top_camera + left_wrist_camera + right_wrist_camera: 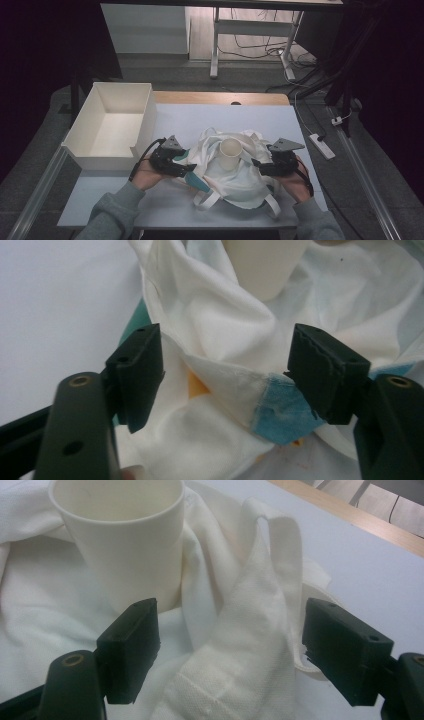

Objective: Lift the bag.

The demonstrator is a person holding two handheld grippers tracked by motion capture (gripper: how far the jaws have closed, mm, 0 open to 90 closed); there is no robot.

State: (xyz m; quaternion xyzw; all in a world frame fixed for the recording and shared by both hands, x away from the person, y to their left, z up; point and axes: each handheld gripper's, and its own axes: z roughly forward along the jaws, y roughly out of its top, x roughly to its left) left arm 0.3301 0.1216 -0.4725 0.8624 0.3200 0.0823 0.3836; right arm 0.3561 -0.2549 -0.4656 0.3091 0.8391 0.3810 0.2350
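A crumpled white cloth bag (235,172) lay near the middle of the table (280,117), with teal patches along its left and lower edges and its straps trailing toward the near edge. A white paper cup (230,153) stood upright on the bag, roughly at its centre, with folds of cloth bunched around its base. The left gripper (186,166) sat at the bag's left edge, jaws spread apart with a ridge of white cloth and a blue patch (282,412) lying between them, not pinched. The right gripper (257,164) sat at the bag's right edge, jaws likewise parted, a raised fold and strap (280,570) standing between them without being clamped; the cup rose just beyond its left jaw. A white open box (112,125) stood on the table's left side, apart from the bag.
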